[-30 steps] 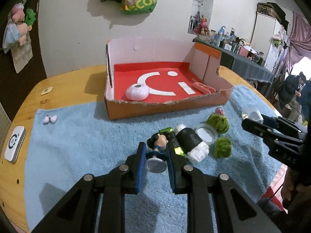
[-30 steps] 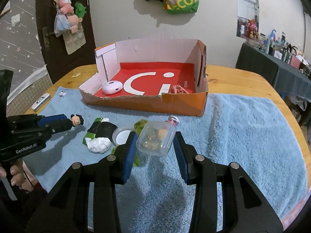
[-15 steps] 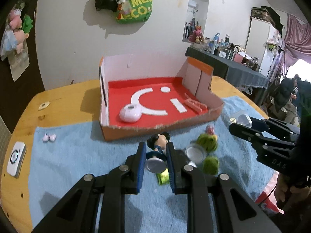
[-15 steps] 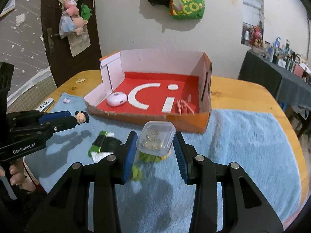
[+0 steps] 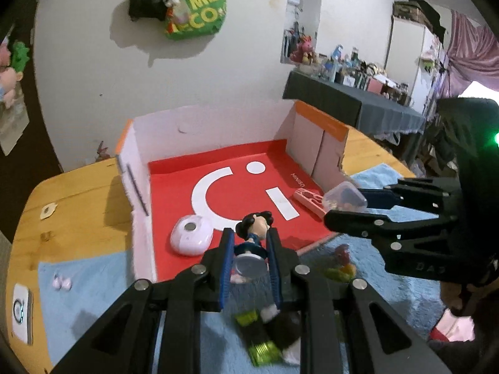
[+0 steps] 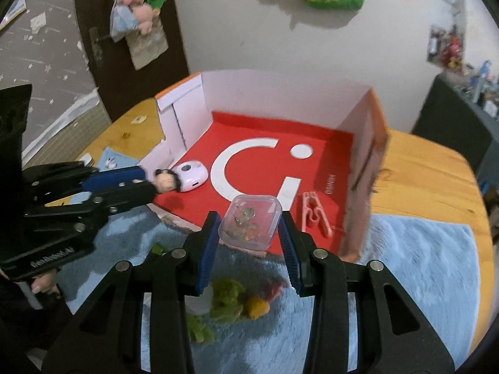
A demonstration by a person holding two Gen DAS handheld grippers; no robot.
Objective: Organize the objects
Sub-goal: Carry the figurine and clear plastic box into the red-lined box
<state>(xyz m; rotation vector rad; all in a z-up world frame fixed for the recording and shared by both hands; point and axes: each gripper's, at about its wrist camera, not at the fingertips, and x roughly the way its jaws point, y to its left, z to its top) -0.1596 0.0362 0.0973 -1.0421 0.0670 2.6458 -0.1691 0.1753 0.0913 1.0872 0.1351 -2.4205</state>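
While pink clip (image 6: pixel 315 215) lies boxed | white case (image 5: pixel 191 238) near wall.

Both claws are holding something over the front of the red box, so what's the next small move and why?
Probably ease both claws forward and down. The left claw grips the small dark-haired figurine and the right claw grips the clear plastic case of beads, both at the front edge of the red-floored cardboard box, which has bare floor ahead.
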